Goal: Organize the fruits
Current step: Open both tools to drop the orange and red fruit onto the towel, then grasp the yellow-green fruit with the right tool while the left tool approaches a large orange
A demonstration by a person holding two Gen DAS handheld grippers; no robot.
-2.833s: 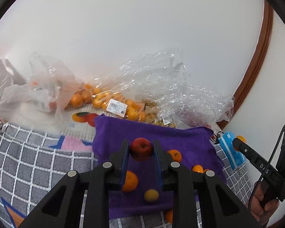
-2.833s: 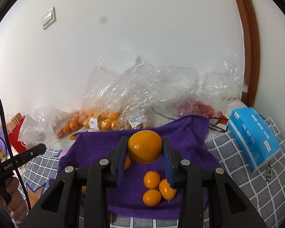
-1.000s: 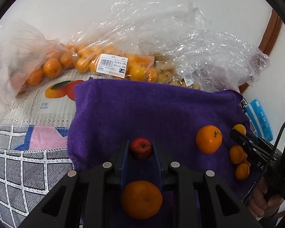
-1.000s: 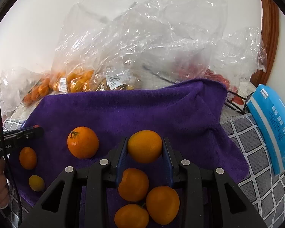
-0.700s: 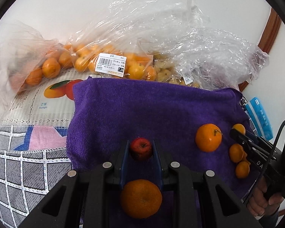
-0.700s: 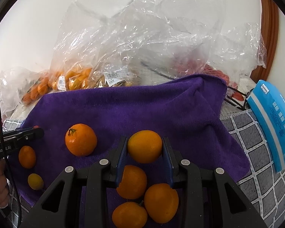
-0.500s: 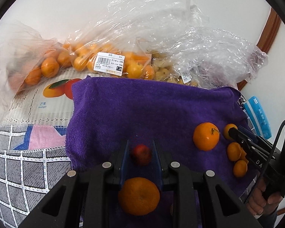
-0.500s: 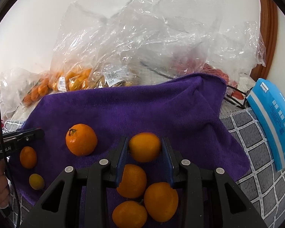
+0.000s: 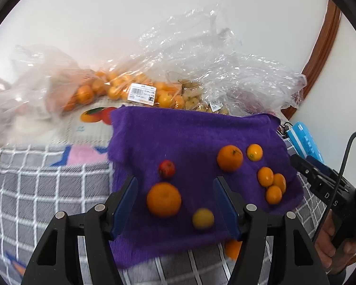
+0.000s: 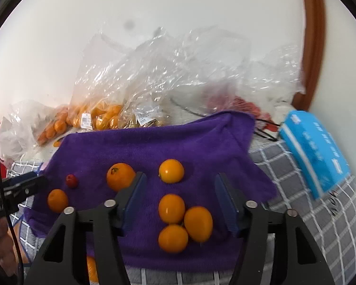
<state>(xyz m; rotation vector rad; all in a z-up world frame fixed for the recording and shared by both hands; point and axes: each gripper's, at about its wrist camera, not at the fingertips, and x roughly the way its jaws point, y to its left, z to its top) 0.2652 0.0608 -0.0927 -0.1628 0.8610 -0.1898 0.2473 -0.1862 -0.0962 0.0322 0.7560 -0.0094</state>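
Observation:
Fruit lies spread over a purple towel point(image 9: 189, 133). My left gripper point(image 9: 175, 181) hangs above it with its jaws opening and nothing pressed between the pads. A small red apple point(image 9: 166, 168) rests on the towel just beyond the fingertips, and a large orange point(image 9: 163, 199) and a small yellow fruit point(image 9: 203, 218) lie below them. My right gripper point(image 10: 180, 177) is also opening, with no fruit gripped. An orange point(image 10: 171, 171) sits free on the towel point(image 10: 154, 147) ahead of its tips, and three oranges point(image 10: 171, 208) cluster beneath it.
Clear plastic bags of oranges point(image 9: 121, 90) and other fruit line the back by the wall. A blue tissue pack point(image 10: 313, 152) lies right of the towel on the grey checked cloth point(image 9: 47, 190). One orange point(image 9: 232, 248) sits off the towel's near edge.
Both grippers have opened and drawn up and back. The red apple has left the left jaws and the orange has left the right jaws; both now lie on the towel.

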